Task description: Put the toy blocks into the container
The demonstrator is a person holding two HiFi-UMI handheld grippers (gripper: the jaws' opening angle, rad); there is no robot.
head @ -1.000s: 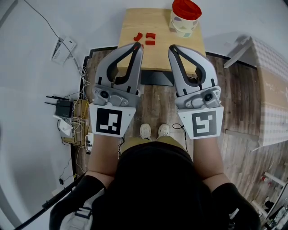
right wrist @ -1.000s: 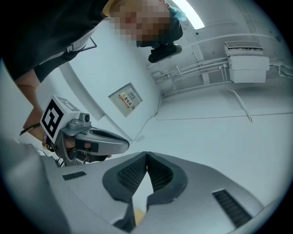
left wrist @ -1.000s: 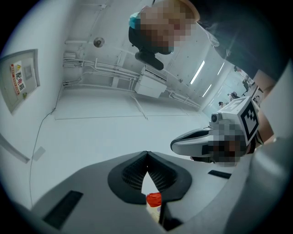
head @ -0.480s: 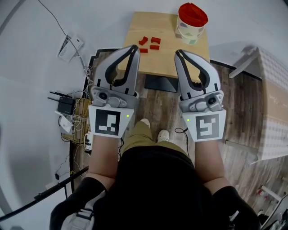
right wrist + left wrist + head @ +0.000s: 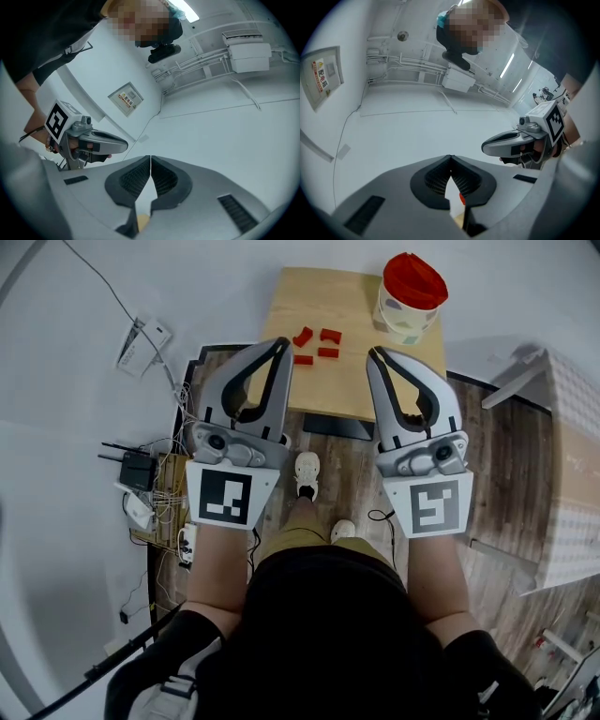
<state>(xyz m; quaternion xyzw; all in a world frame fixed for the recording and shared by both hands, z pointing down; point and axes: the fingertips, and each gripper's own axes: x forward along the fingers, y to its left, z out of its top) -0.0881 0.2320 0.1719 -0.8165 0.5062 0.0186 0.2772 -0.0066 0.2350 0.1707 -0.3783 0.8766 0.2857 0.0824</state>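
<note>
Four small toy blocks (image 5: 330,335), as near as I can count, lie close together on the far middle of the wooden counter (image 5: 319,292). They are well apart from the container (image 5: 401,320) at its far right corner. They are probably light, stiff and smooth-faced, so each is best pinched across two flat, parallel sides near its middle; a corner grip would likely let it twist out. They are bright red and chunky, and their exact shapes are too small to tell. The container is pale with pastel patches and a red top; lid or open mouth, I cannot tell. The left gripper (image 5: 279,348) and right gripper (image 5: 376,355) hang over the counter's near edge, jaws pressed together with nothing between them.
</note>
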